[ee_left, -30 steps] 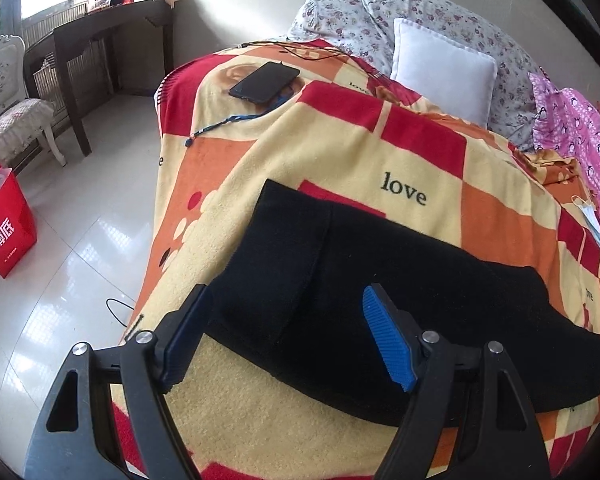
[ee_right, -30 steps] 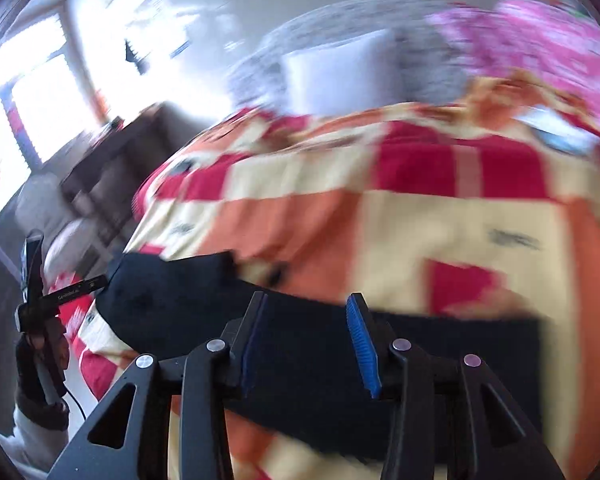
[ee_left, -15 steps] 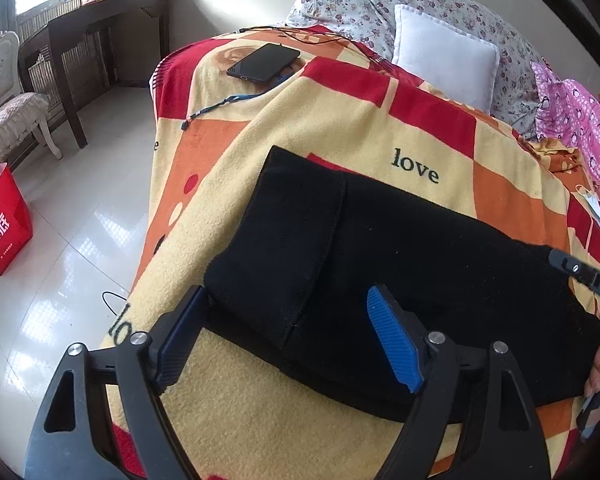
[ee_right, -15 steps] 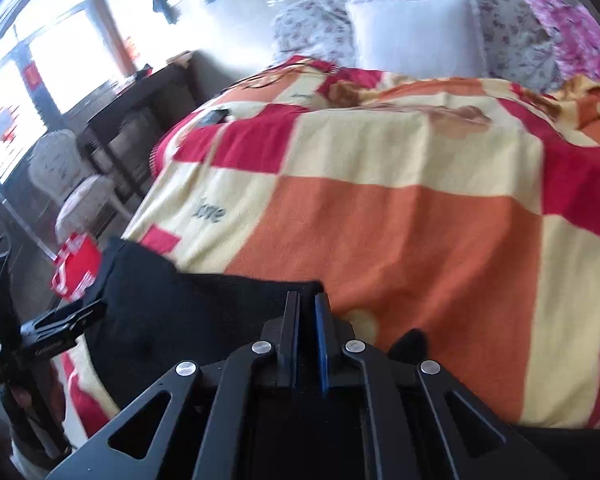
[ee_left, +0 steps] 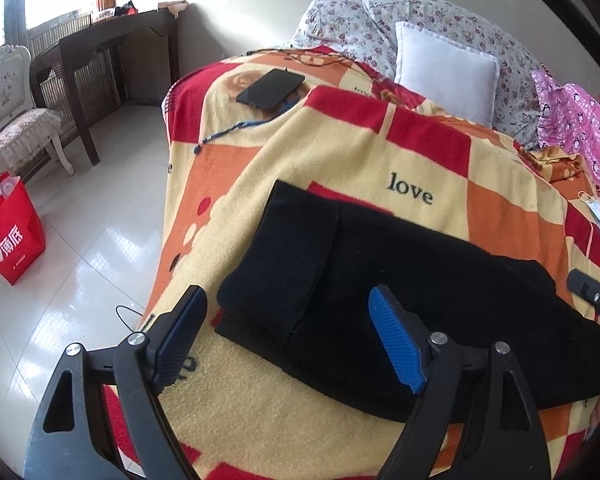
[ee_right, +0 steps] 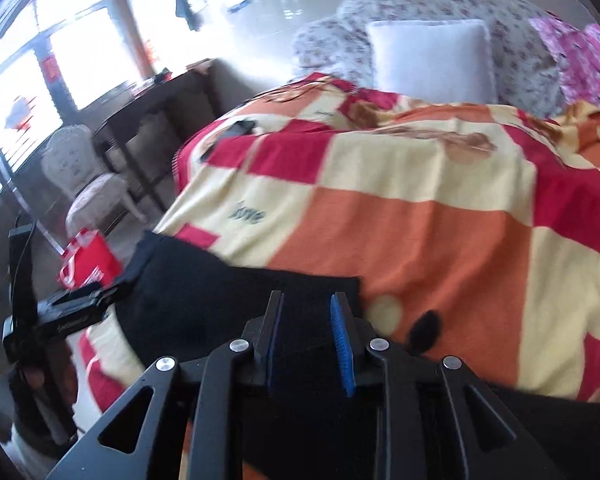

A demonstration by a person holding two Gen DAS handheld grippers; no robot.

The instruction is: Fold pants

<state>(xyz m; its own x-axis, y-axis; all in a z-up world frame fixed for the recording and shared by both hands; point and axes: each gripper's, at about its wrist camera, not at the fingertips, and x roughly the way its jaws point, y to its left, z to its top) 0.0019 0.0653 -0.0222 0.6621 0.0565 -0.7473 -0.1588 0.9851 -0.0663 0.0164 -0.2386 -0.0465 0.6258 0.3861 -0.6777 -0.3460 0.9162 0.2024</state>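
A pair of black fleece pants [ee_left: 400, 300] is lying across the near end of a bed, on a fleece blanket [ee_left: 340, 152] checked in red, orange and cream and printed with the word "love". The end of the pants nearer the bed's edge is doubled over into a flat flap.

The left hand-held gripper [ee_left: 288, 340] is hovering over that folded end with its blue-padded fingers [ee_left: 396, 344] spread wide; the fabric is lying below and between them, and the pads are not pressing on it. The right hand-held gripper [ee_right: 306, 344] is hanging low over the other end of the pants [ee_right: 228, 292], its jaws standing only a little apart and opening; black cloth is showing in the gap, but the view is blurred and I cannot tell whether the pads are touching it.

Farther up the bed a black smartphone [ee_left: 270, 88] is lying on the blanket, with a white square cushion [ee_left: 444, 72] leaning against floral pillows [ee_left: 340, 28] beyond it. On the tiled floor [ee_left: 92, 240] a red paper shopping bag [ee_left: 10, 232] is standing near a white chair [ee_left: 16, 120] and a dark wooden tabletop [ee_left: 116, 36].
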